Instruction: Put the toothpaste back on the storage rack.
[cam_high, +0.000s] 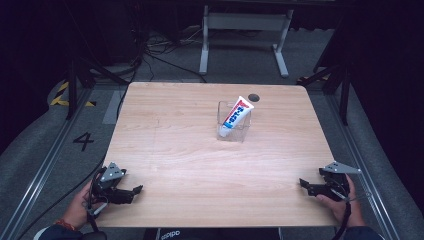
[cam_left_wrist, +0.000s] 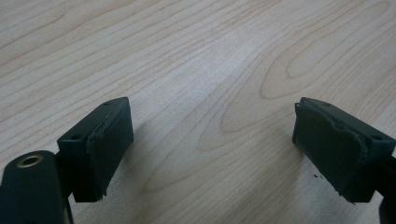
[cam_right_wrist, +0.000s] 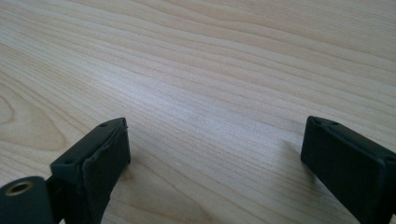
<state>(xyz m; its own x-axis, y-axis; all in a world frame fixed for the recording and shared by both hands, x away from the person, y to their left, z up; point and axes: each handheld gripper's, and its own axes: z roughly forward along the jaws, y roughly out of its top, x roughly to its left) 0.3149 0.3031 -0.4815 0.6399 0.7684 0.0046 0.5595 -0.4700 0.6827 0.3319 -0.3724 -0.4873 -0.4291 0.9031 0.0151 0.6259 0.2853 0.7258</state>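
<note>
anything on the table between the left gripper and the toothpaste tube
Nothing: in the high view, bare wood separates the left gripper from the toothpaste tube.

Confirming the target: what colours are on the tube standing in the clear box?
White tube with red and blue print; high view.

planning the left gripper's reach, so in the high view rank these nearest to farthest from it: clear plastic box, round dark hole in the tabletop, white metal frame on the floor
From the left gripper:
1. Clear plastic box holding the toothpaste tube, mid-table.
2. Round dark hole, by the table's far edge.
3. White metal frame, on the floor beyond the table.

L gripper (cam_high: 134, 191) & R gripper (cam_high: 303, 184) low, jaws wide apart
</note>
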